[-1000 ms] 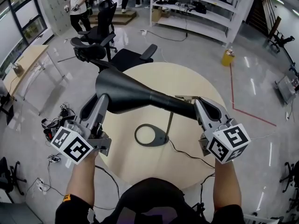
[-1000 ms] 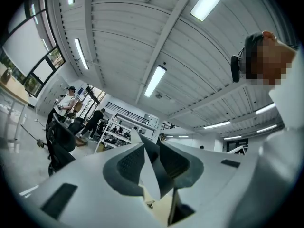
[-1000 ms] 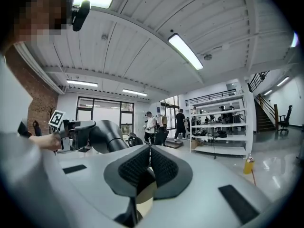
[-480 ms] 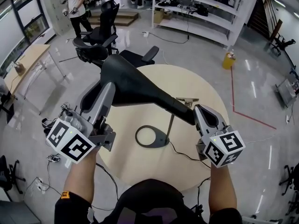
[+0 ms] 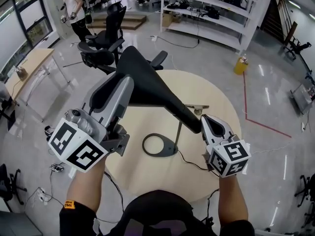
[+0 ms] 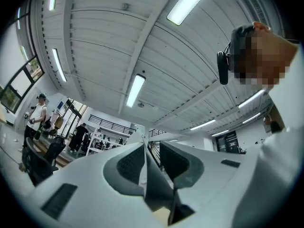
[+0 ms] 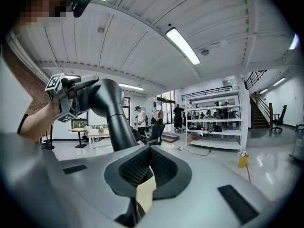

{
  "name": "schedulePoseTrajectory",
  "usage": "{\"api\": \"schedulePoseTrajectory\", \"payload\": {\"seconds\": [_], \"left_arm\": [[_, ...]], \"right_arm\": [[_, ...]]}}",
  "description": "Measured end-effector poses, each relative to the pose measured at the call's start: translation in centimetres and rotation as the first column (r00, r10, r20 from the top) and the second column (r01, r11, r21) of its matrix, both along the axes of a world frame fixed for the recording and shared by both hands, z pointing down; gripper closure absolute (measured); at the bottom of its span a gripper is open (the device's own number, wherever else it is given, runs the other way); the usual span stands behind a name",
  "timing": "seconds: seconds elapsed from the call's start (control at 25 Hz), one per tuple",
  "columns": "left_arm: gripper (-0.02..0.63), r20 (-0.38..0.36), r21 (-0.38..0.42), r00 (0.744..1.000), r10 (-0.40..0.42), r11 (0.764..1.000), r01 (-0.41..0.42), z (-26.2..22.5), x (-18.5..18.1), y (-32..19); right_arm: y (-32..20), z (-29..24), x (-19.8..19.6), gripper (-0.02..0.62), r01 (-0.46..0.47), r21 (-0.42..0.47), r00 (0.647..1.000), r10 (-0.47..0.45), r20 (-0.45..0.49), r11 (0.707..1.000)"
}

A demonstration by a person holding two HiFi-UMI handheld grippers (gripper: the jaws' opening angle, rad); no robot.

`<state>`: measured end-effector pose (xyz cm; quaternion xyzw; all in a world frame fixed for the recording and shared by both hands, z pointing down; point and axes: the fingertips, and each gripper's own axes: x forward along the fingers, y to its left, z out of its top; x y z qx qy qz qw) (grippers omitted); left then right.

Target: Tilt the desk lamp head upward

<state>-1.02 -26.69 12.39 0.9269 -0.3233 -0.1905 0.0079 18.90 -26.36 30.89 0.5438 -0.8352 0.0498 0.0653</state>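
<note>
Head view: black desk lamp with a broad tapered plastic head [image 5: 142, 82] stands on a round pale wooden table [image 5: 216, 95]. The lamp head is tilted steeply, wide end high and to the left, narrow end low on the right. A thin metal stem [image 5: 178, 132] runs down from the narrow end to the black ring-shaped lamp base [image 5: 160, 144], which lies flat near the table's middle. A black cord [image 5: 197, 163] trails from the base toward the table's near edge.

Left gripper [image 5: 122, 84]: raised, jaws clamped on the wide end of the lamp head. Left gripper view: both pads of the left gripper [image 6: 152, 148] are pressed in on a thin dark edge, with the ceiling lights above.

Right gripper [image 5: 204, 119]: lower, jaws closed on the narrow end of the lamp head, just above the stem. Right gripper view: the pads of the right gripper [image 7: 149, 156] meet on the dark neck, and the lamp head [image 7: 111, 113] curves up and left to the left gripper [image 7: 66, 96].

Surroundings: black office chairs [image 5: 101, 53] beyond the table, white metal shelving [image 5: 211, 9] at the back, a standing person [image 5: 74, 11] far left, a yellow bottle [image 5: 240, 63] on the floor.
</note>
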Motion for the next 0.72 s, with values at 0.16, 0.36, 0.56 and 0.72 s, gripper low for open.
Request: {"api": "schedulePoseTrajectory", "payload": {"seconds": [0.16,0.36,0.56,0.72], "left_arm": [[0.459,0.011,0.013,1.000,0.001,1.000,-0.002,-0.50,0.93,0.54],[0.459,0.010,0.014,1.000,-0.008,1.000,0.008,-0.74,0.77,0.49],[0.459,0.018,0.023,0.999,-0.027,0.999,0.026,-0.41,0.87,0.60],[0.459,0.028,0.045,0.998,-0.060,0.997,0.059,-0.36,0.38,0.76]], "right_arm": [[0.14,0.32,0.07,0.580,0.007,-0.003,1.000,-0.007,-0.006,1.000],[0.15,0.08,-0.21,0.580,0.009,-0.005,1.000,-0.009,-0.012,1.000],[0.18,0.39,0.18,0.580,0.006,-0.004,0.999,-0.006,-0.032,1.000],[0.19,0.48,0.43,0.578,-0.017,-0.002,0.998,0.017,-0.059,1.000]]}}
